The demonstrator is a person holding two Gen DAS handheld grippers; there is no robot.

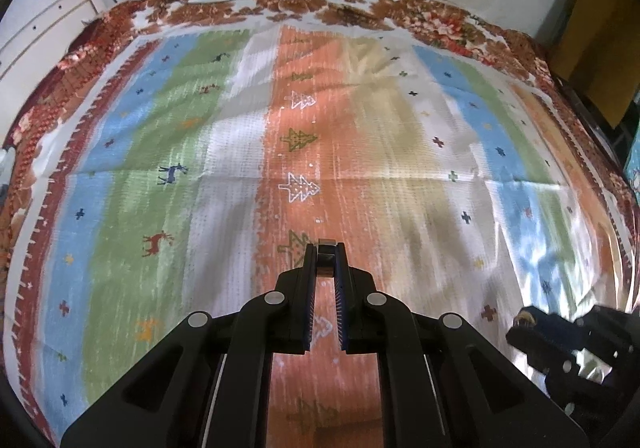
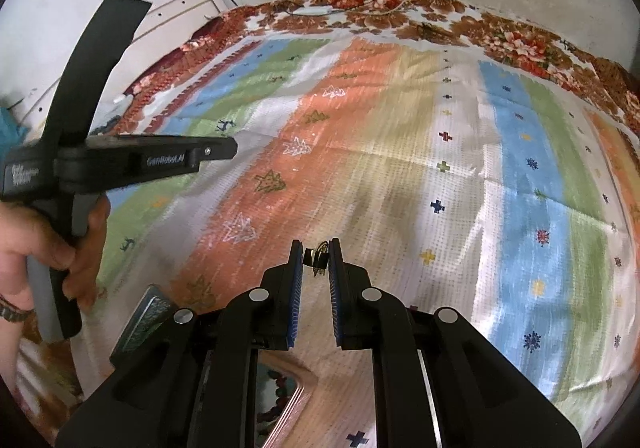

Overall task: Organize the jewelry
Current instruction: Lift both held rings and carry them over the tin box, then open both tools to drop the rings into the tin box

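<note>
Holding a small dark piece [image 1: 325, 259] pinched in its fingers, the left gripper [image 1: 325, 248] hangs over the striped cloth [image 1: 360, 128]; the right gripper [image 2: 316, 248] clamps a gold-toned trinket [image 2: 318, 258]; a wooden tray [image 2: 288, 400] with beads lies below; sorting seems midway, both pieces not yet put away.

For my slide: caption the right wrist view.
Right tongs pinch a small gold-and-dark jewelry piece above the striped cloth.
</note>
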